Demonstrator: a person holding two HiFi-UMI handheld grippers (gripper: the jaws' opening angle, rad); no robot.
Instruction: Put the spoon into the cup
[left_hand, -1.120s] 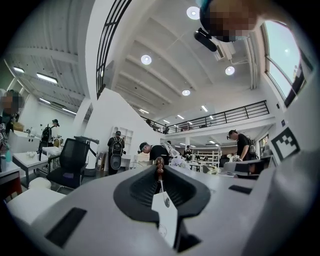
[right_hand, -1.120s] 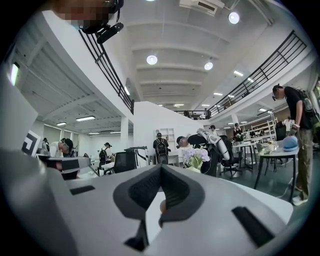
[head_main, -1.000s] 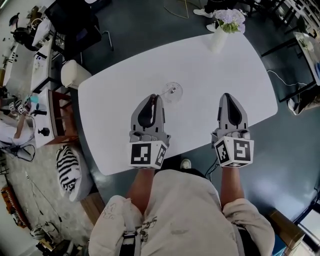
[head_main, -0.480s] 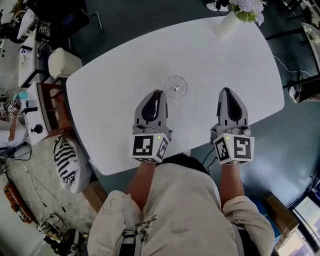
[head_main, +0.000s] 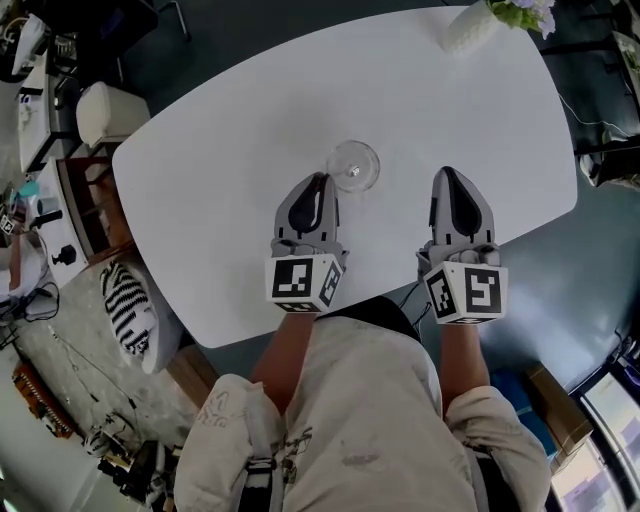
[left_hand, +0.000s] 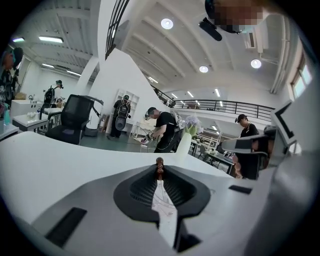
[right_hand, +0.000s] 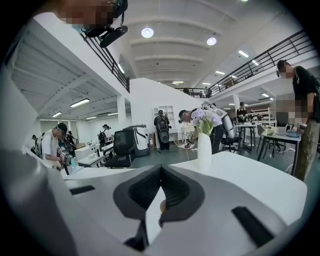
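A clear glass cup (head_main: 364, 153) stands on the white table (head_main: 220, 180), just ahead and right of my left gripper (head_main: 319, 178). In the left gripper view that gripper (left_hand: 160, 171) is shut on a thin brown knobbed piece, the spoon (left_hand: 159, 162), which pokes out past the tips; the cup is hidden behind the jaws there. A small glint shows inside the cup, and I cannot tell whether it is the spoon's far end. My right gripper (head_main: 447, 172) hovers over the table's near right part, its jaws (right_hand: 161, 169) meeting at the tips with nothing held.
A white vase of pale flowers (head_main: 470, 30) (right_hand: 204, 145) stands at the table's far right end. A pale stool (head_main: 98, 112) and a striped cushion (head_main: 128, 310) sit off the left edge. Several people and desks fill the room beyond.
Both grippers have sunk toward the table. The cup stays just ahead of the left tips. Jaws look unchanged.
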